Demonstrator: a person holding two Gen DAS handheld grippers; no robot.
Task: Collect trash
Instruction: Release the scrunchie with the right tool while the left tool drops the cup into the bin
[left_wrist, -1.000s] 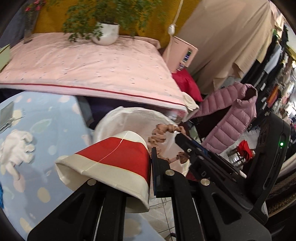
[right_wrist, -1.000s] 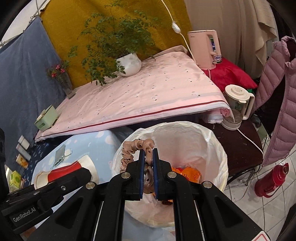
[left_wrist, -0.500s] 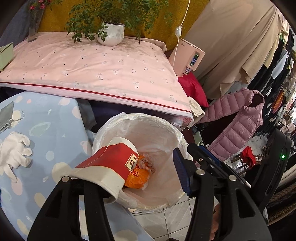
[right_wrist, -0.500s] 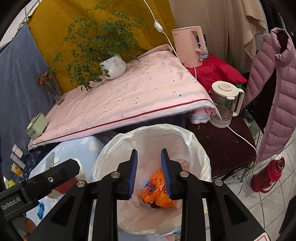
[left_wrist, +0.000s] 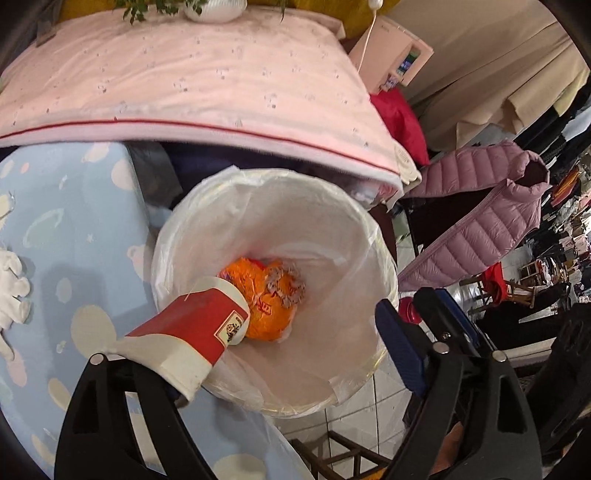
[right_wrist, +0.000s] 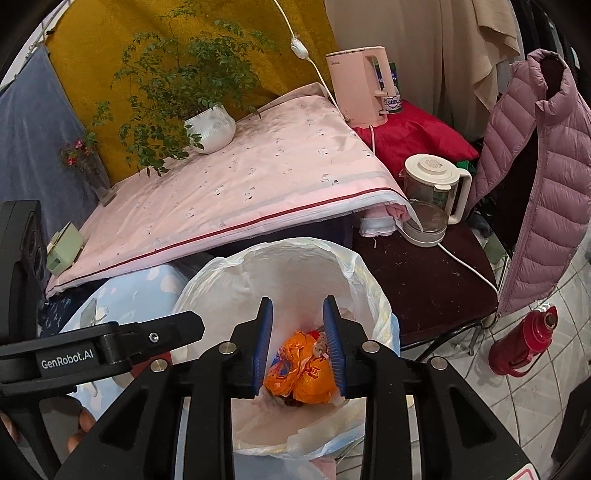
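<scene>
A white-lined trash bin (left_wrist: 354, 236) is sitting beside the blue table (left_wrist: 66, 229), holding an orange wrapper (left_wrist: 266, 306). The left gripper (left_wrist: 240, 354) is spreading wide, its jaws opening, the red-and-white paper cup (left_wrist: 192, 332) leaning on one finger and tipping into the bin. The right gripper (right_wrist: 298, 345) is opening, nothing between its pads.

— What sort of place is this?

— A lived-in home, crowded, more a bed-sitting corner than a proper kitchen. A pink quilt (right_wrist: 236, 199) is spread over a raised surface, with a potted plant (right_wrist: 207, 125) in a white pot standing on it.

— Any appliances?

— A pink water dispenser (right_wrist: 360, 88) on a red cushion (right_wrist: 417, 142), and a white electric kettle (right_wrist: 434, 192) on a dark side table (right_wrist: 428, 280).

— And clothes?

— A mauve puffer jacket (right_wrist: 546, 177) hangs at the right; garments on racks (left_wrist: 565, 206) fill the far side. A red thermos (right_wrist: 524, 343) stands on the tiled floor (right_wrist: 524, 402), and a bag-lined waste bin (left_wrist: 362, 229) sits beside a blue patterned cloth (left_wrist: 74, 229).
</scene>
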